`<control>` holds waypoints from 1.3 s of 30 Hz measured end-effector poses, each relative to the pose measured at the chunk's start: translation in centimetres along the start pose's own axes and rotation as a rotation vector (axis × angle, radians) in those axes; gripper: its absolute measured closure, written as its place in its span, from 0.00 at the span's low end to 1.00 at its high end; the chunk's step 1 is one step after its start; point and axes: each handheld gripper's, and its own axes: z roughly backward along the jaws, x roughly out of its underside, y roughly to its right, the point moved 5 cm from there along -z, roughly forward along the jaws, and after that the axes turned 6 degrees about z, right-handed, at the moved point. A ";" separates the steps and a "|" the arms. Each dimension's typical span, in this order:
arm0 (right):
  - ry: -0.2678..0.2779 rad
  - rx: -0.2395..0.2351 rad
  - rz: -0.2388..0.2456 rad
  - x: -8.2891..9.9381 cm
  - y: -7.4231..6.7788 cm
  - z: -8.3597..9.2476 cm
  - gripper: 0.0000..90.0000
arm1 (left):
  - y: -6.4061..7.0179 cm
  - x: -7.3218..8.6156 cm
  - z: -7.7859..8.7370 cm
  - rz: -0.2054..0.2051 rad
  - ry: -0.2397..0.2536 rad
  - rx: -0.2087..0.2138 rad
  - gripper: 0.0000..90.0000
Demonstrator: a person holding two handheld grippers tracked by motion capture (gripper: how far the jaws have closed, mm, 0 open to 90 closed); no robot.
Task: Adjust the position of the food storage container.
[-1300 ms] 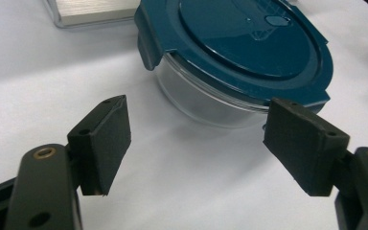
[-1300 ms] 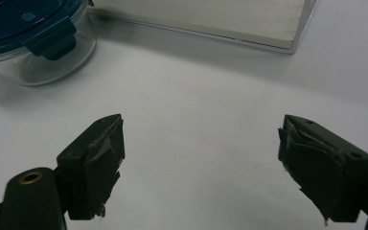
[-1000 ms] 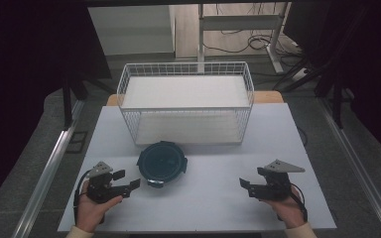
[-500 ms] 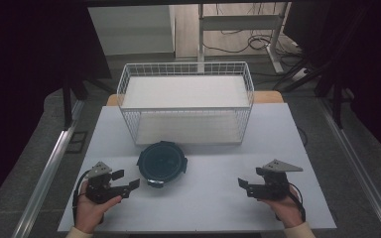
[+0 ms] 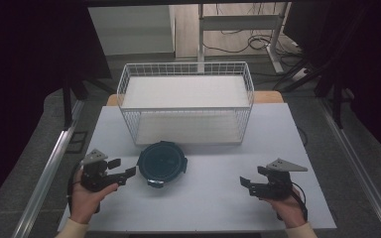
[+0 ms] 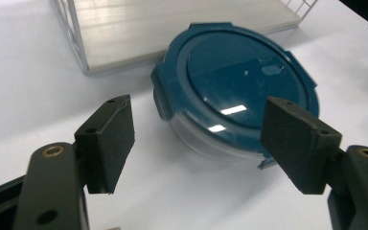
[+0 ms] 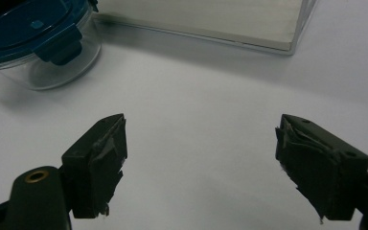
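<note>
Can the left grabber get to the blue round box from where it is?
Probably yes. The left gripper is open and sits right beside the blue-lidded container, pointing at it, with bare table between them. The wire basket stands behind the container.

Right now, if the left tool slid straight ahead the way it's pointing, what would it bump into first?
Most likely the round container with the blue lid. The left tool is open and aimed right at it, with bare white table in between.
</note>
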 end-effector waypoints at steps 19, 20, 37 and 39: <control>-0.027 0.012 0.004 0.5 0.3 -0.6 0.20 | -0.6 -6.2 -1.4 -0.089 -0.056 -0.026 0.46; -0.028 0.014 0.005 0.5 0.3 -0.6 0.20 | -0.6 -6.3 -1.7 -0.096 -0.062 -0.030 0.47; -0.044 0.041 -0.013 0.8 1.0 -0.7 0.20 | -1.7 -6.6 -7.1 -0.103 -0.186 -0.069 0.97; -0.045 0.043 -0.013 0.9 1.1 -0.8 0.20 | -1.7 -6.6 -7.7 -0.109 -0.201 -0.065 1.00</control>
